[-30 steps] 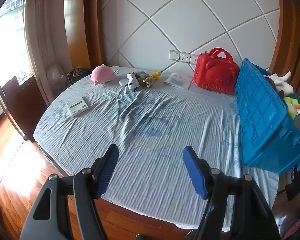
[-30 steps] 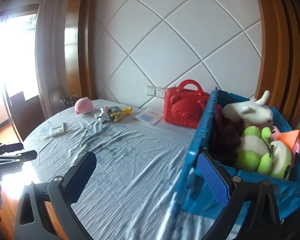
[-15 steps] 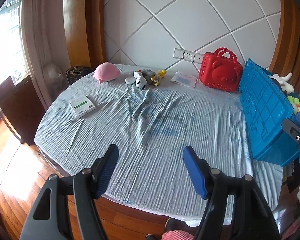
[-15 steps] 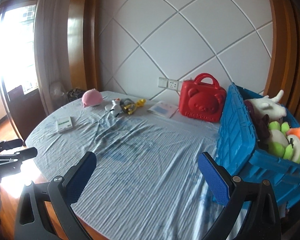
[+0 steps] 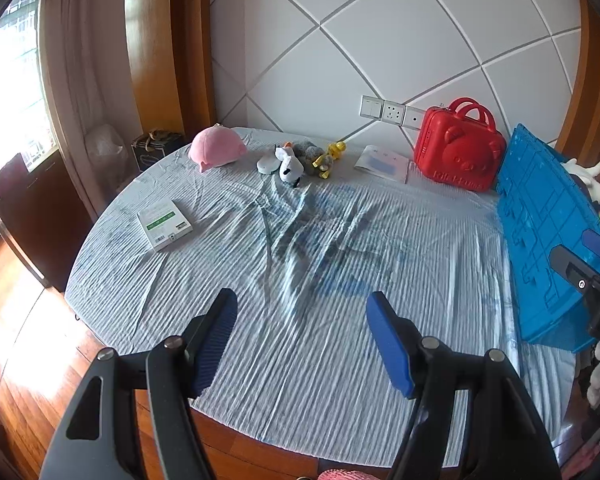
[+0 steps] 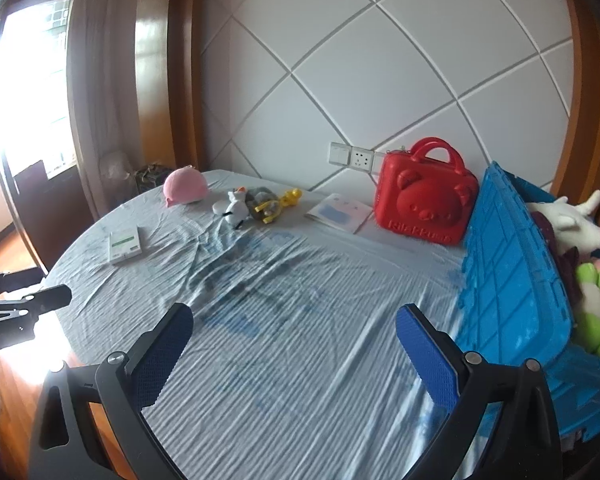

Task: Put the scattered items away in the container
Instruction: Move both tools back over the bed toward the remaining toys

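– What colours do you have on the table?

– Your tablecloth is pale blue with fine stripes. You see a pink cap, a red case, a bright blue crate, and a white box with green print.

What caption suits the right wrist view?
Open right tongs above blue bedsheet, toys beyond, blue crate at right.

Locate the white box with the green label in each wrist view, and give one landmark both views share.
Left wrist: the white box with the green label lies left of centre, near the table's left edge.
Right wrist: the same box lies at left, above the near finger.
Shared landmark: the red bear case stands by the wall.
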The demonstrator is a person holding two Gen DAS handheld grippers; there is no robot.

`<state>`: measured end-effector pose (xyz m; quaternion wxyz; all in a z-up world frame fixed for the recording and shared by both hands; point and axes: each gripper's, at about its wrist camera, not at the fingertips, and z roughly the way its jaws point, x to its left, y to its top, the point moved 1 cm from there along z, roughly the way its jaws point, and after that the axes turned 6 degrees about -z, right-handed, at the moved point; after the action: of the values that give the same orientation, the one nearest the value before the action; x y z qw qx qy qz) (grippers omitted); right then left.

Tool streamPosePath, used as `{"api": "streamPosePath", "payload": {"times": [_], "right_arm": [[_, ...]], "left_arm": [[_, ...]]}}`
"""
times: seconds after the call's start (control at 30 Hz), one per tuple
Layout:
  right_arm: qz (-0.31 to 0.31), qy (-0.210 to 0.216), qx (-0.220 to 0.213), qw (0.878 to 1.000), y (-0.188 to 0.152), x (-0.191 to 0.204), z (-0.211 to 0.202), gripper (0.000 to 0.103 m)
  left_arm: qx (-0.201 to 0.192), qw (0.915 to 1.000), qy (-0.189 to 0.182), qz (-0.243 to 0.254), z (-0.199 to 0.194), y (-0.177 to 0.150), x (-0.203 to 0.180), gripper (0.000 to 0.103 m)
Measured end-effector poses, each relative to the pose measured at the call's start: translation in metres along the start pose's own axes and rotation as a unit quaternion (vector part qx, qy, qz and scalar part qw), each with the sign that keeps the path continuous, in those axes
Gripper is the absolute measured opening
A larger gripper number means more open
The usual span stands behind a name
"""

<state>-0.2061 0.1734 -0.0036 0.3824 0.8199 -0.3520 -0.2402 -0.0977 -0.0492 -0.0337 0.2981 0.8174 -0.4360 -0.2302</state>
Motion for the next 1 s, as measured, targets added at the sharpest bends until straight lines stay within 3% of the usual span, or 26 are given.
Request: {"api": "streamPosePath", "payload": {"times": [0.27,0.5,0.7,1.0], "right_arm": [[0.001,0.02,0.001,1.0,0.023,-0.011,0.045,0.103],[0.013,0.002,0.024,1.0,0.033,-0.002,0.068,0.103],[0.038,-0.001,0.033,0.999,0.047,0.043,0.084,0.103],[0.078,-0.035,0.039,0.996,0.072,0.157,0.104,0.103]], "left_arm": [[0.007,0.9999,0.015,-0.003,0.027,0.024,0.001,0.066],[0.014,0.9999,0.001,0.008,0.048,0.047,0.024,0.066],[0.013,0.9991,-0.02,0.034,0.063,0.065,0.086,0.066],[0.019,0.9976,-0.018,0.064,0.08,0.101,0.212,0.066]]}}
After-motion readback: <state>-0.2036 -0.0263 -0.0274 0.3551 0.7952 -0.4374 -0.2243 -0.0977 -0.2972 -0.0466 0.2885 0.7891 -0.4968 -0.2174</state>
